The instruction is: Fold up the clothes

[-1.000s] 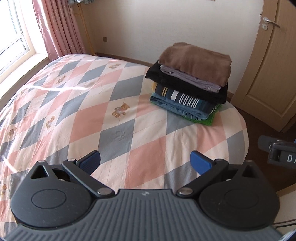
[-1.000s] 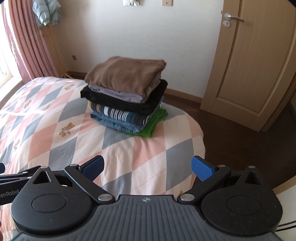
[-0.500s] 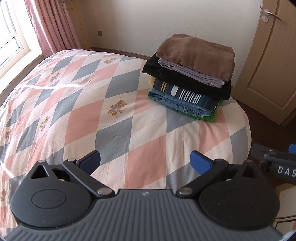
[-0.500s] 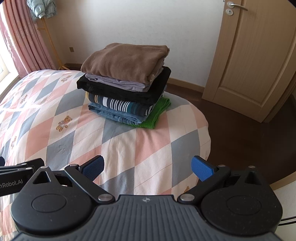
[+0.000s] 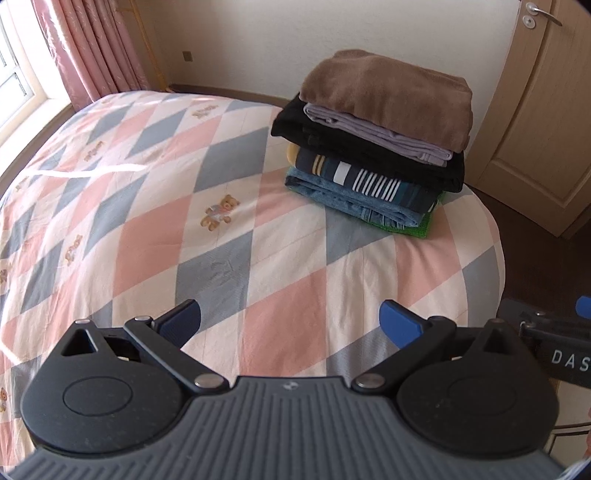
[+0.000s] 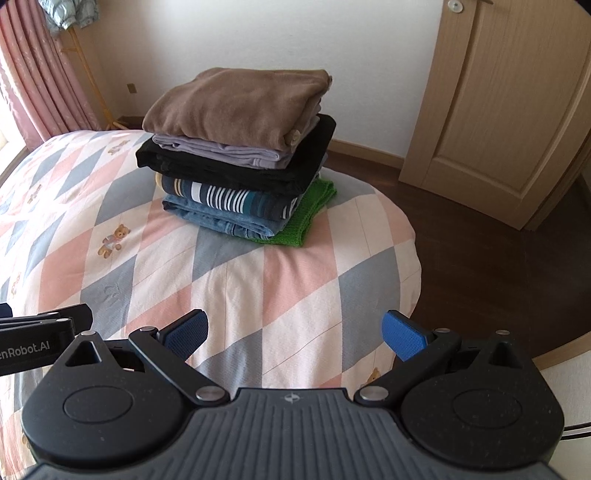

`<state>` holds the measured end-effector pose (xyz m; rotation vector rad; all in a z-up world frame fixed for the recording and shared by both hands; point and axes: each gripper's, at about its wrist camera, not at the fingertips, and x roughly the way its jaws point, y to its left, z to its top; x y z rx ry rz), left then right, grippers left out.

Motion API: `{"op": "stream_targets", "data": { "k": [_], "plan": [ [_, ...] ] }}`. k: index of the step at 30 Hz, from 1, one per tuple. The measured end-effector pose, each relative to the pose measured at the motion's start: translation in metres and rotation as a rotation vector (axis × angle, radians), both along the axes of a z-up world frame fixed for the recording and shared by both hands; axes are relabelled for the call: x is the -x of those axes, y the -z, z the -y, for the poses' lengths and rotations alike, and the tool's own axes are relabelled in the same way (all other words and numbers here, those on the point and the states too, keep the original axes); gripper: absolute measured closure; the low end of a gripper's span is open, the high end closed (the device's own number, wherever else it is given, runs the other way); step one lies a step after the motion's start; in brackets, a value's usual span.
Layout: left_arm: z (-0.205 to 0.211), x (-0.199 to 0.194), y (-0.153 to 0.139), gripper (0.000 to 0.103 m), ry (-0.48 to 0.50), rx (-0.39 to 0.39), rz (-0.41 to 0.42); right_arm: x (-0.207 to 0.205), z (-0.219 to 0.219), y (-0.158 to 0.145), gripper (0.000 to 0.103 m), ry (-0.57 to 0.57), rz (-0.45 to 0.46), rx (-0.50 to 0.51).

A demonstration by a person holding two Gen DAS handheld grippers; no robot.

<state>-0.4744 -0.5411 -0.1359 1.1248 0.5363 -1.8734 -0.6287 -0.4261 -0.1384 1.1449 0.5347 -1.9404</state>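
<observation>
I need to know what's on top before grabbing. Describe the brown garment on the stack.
The brown garment looks soft and fuzzy, like fleece or knit. It is folded into a thick rectangle and lies flat as the top layer of the stack, resting on a folded lilac piece. A small tan button-like disc shows at its right folded edge. Neither claw touches it.

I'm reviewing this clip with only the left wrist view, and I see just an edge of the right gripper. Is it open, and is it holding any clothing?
Observer: The right gripper is open and holds nothing. Its blue pads are apart above the diamond-patterned bedspread.
Operator: Any clothes outside the folded stack?
Observer: Yes, a pale blue garment hangs on a wooden stand by the pink curtain.
Operator: Anything on the top brown folded garment's door side?
Observer: A round tan button shows at its edge.
</observation>
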Motion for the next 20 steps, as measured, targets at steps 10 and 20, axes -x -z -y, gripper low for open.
{"op": "stream_targets", "data": {
  "k": [10,20],
  "plan": [
    [0.011,0.014,0.010,0.001,0.020,0.011,0.027,0.009,0.010,0.007,0.000,0.008,0.004,-0.017],
    [0.010,0.014,0.004,0.001,0.024,0.034,-0.008,0.010,0.008,0.003,0.000,0.006,0.001,-0.003]
  ]
}}
